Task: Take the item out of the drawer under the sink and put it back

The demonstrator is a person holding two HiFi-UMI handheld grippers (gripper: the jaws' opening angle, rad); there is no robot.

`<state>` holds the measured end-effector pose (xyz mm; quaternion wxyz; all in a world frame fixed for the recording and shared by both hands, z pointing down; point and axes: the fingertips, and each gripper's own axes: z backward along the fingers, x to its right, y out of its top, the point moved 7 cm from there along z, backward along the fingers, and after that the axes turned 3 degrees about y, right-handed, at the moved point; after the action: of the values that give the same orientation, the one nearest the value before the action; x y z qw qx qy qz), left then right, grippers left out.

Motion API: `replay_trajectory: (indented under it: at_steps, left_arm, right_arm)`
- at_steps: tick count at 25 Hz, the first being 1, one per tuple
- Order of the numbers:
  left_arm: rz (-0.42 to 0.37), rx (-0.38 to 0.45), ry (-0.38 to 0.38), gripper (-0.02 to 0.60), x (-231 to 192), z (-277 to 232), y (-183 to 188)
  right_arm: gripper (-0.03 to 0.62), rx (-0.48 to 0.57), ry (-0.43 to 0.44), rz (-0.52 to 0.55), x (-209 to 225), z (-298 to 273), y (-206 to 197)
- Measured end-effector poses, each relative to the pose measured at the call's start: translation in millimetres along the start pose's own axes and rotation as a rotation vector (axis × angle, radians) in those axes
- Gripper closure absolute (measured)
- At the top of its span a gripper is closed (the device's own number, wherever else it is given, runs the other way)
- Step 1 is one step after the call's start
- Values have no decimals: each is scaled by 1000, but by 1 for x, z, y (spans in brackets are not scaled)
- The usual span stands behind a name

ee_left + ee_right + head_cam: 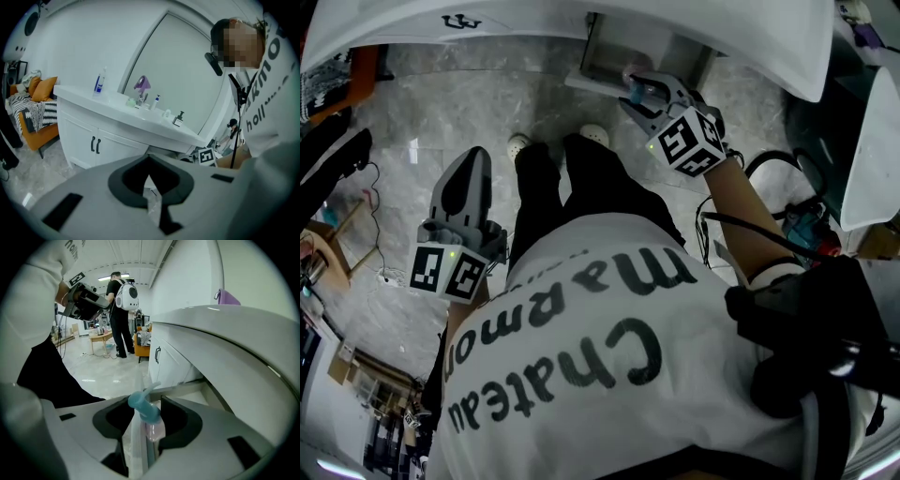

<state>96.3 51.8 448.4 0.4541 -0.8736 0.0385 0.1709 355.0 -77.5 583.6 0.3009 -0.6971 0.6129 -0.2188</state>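
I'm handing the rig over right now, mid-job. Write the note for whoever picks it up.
Right gripper: open, jaws either side of the pump bottle, at the open drawer under the sink.
Left gripper: shut, empty, off to the side over the floor.
Done: drawer open, bottle reached. The views can't settle whether the bottle has been out yet.
Left: likely check that first; the job ends with the bottle back in the drawer.

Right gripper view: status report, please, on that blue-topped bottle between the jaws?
Left gripper shut, empty. Right gripper open, clear pump bottle with blue top between its jaws, at the open white drawer. Nothing blocking.
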Motion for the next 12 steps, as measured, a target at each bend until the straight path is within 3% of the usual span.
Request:
replay_trajectory:
  at_steps: [12]
  left_arm:
    - [-8,-11,-4,574,0,-5,4]
  right_arm:
    - [465,100,-152,-188,33,1,12]
